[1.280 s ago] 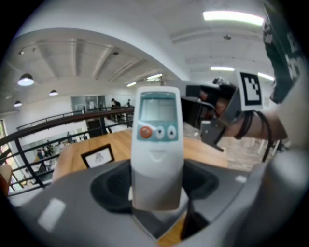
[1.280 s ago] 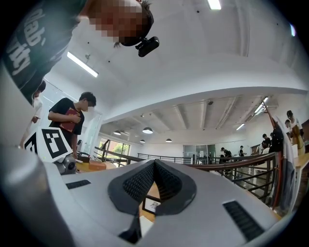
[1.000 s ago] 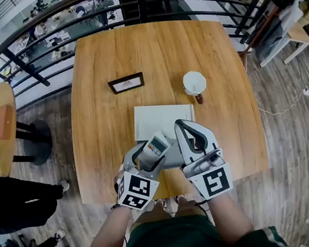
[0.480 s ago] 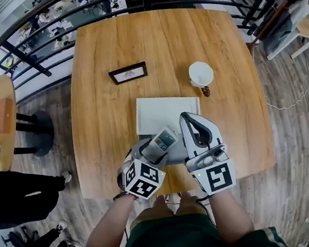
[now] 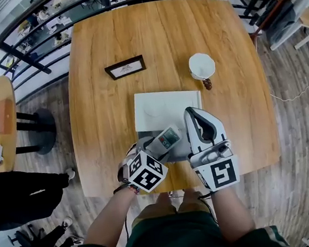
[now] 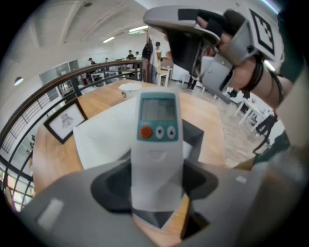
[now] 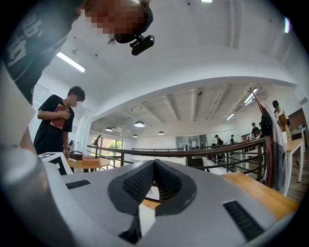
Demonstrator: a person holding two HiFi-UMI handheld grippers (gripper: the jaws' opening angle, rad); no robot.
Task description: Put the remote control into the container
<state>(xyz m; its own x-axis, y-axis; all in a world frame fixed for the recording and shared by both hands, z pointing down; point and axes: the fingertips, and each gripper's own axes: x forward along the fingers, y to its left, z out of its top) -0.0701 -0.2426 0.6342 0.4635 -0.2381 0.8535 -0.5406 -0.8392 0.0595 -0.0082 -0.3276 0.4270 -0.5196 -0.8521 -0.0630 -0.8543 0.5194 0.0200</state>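
Remote control [image 5: 164,141] lengthwise, display-end toward container [image 5: 163,106]

The white square container [image 5: 166,104] is lying open ahead of you. Your right gripper [image 5: 193,113] is crowding its right rim, while a white ceramic cup [image 5: 201,65] and black-framed picture [image 5: 125,67] are standing beyond.

Left hand-held gripper [image 5: 154,149] clamps the remote control [image 5: 165,139]; right hand-held gripper [image 5: 193,113], jaws together, tilts upward.
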